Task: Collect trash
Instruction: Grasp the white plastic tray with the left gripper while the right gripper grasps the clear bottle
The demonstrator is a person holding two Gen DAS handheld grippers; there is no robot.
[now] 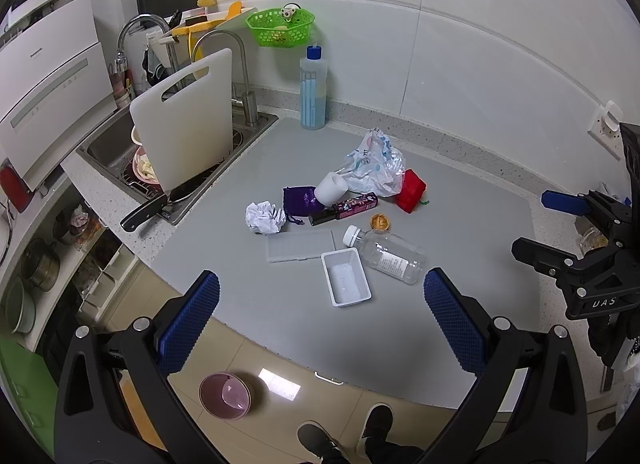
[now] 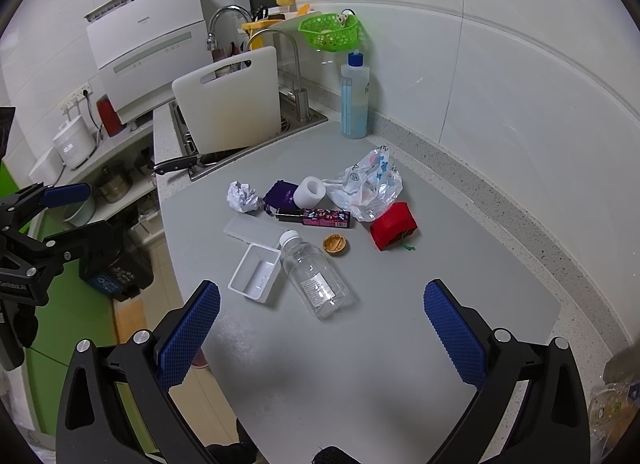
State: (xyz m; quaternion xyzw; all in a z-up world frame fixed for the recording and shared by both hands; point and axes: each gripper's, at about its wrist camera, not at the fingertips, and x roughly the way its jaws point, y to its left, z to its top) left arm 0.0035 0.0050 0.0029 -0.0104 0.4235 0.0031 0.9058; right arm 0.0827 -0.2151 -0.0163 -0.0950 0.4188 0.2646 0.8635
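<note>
Both grippers were wide open, holding nothing; left gripper [image 1: 320,320] and right gripper [image 2: 322,328] hung over the bench's near edge; trash sat mid-bench: clear bottle [image 2: 316,278] on its side touching a white tray [image 2: 256,273], crumpled paper [image 2: 244,196] toward the sink [image 2: 304,120], plastic bag [image 2: 368,184] beside a red pouch [image 2: 392,226]

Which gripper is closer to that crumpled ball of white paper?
Left, I'd judge. The crumpled paper lies on the mat's sink side, where the left gripper hovers; the right gripper hovers farther toward the other side.
</note>
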